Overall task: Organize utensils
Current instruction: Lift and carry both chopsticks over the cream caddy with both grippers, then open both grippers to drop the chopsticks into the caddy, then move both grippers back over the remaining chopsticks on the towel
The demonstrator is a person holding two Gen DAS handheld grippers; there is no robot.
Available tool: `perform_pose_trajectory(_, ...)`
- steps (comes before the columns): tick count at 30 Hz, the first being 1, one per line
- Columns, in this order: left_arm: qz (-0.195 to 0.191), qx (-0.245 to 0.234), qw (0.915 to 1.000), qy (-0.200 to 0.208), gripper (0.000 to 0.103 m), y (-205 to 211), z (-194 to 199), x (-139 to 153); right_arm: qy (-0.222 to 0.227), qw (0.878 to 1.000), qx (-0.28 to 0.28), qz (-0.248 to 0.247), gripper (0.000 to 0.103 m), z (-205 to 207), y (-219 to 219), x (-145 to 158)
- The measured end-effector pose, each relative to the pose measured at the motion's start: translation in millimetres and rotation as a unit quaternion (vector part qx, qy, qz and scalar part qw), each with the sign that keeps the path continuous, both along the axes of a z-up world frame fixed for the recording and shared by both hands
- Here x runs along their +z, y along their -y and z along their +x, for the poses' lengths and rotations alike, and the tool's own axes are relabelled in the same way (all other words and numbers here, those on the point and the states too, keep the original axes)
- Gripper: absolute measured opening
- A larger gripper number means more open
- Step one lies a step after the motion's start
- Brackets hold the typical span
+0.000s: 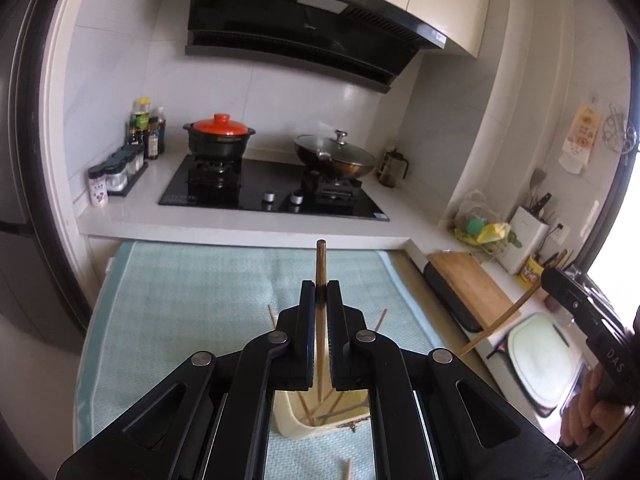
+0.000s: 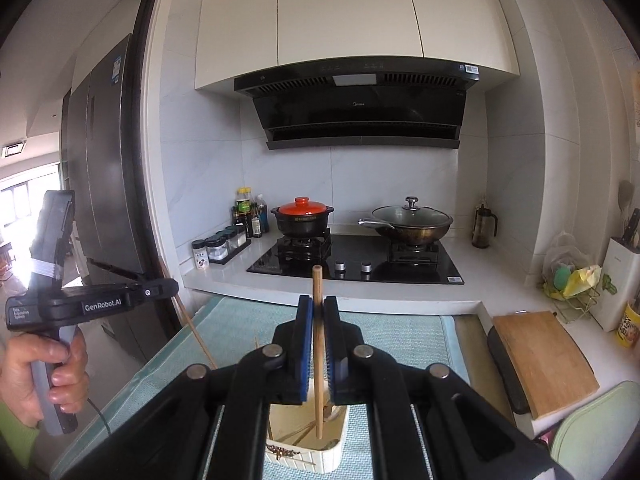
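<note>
My left gripper [image 1: 320,286] is shut on a dark-tipped wooden chopstick [image 1: 321,260] that stands upright, its lower end hanging over a cream utensil box [image 1: 296,424] with more chopsticks inside. My right gripper [image 2: 318,302] is shut on a lighter chopstick [image 2: 317,284], also upright above the same box [image 2: 308,456]. Each gripper shows in the other's view, held by a hand: the right one [image 1: 550,278] with its slanted chopstick [image 1: 496,328], the left one [image 2: 174,286] with its chopstick [image 2: 196,332]. Loose chopsticks [image 1: 272,316] lie on the teal mat [image 1: 180,300].
Behind the mat a white counter carries a black hob [image 2: 356,264], a clay pot with an orange lid [image 2: 302,216], a lidded wok [image 2: 412,220] and spice jars [image 2: 218,246]. At the right are a wooden cutting board [image 2: 544,360], a knife block [image 2: 620,280] and a pale green board [image 1: 540,360].
</note>
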State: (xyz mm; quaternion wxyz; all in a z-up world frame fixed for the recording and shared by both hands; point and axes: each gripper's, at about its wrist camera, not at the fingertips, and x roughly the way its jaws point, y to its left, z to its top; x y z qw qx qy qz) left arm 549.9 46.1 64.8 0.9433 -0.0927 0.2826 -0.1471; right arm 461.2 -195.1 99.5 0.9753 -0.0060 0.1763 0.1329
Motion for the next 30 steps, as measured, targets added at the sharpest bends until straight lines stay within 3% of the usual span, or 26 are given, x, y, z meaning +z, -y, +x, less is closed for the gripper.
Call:
perform_pose_trajectory(9, 0.021, -0.016, 0.9949, -0.098, 0.003, 17, 38, -79, -0.136, 0.99, 0.019, 0.04, 0.006, 67, -7, -80)
perform_pose_trajectory(13, 0.02, -0.015, 0.9917, -0.126, 0.003, 20, 47, -99, -0.204, 0.977, 0.021, 0.053, 0.006, 92, -6, -120)
perform_pose_trajectory(18, 0.037, -0.001, 0.9905, -0.132, 0.006, 23, 51, -108, -0.243, 0.968, 0.022, 0.058, 0.009, 113, -10, -145)
perform_pose_trajectory(19, 0.036, 0.002, 0.9907, -0.131, 0.009, 21, 50, -107, -0.247, 0.967, 0.021, 0.057, 0.009, 115, -11, -146)
perform_pose_trajectory(20, 0.033, 0.005, 0.991, -0.13, 0.023, 19, 48, -104, -0.248, 0.967, 0.017, 0.052, 0.009, 117, -12, -144)
perform_pose_trajectory(21, 0.031, 0.011, 0.9915, -0.126, 0.045, 14, 46, -100, -0.246, 0.968, 0.014, 0.048, 0.021, 117, -12, -141)
perform_pose_trajectory(22, 0.03, 0.019, 0.9924, -0.118, 0.055, 10, 41, -94, -0.241, 0.969, 0.01, 0.047, 0.043, 115, -12, -134)
perform_pose_trajectory(23, 0.03, 0.027, 0.9937, -0.105, 0.069, 6, 33, -87, -0.231, 0.972, 0.01, 0.049, 0.052, 111, -11, -125)
perform_pose_trajectory(24, 0.032, 0.032, 0.9948, -0.091, 0.073, 1, 24, -79, -0.218, 0.974, 0.011, 0.051, 0.056, 105, -9, -115)
perform_pose_trajectory(26, 0.036, 0.036, 0.9962, -0.07, 0.078, -7, 3, -64, -0.196, 0.98, 0.013, 0.043, 0.056, 89, -6, -93)
perform_pose_trajectory(30, 0.052, 0.056, 0.9969, -0.019, 0.1, -23, -60, -41, -0.142, 0.989, 0.024, 0.027, 0.057, 31, -2, -55)
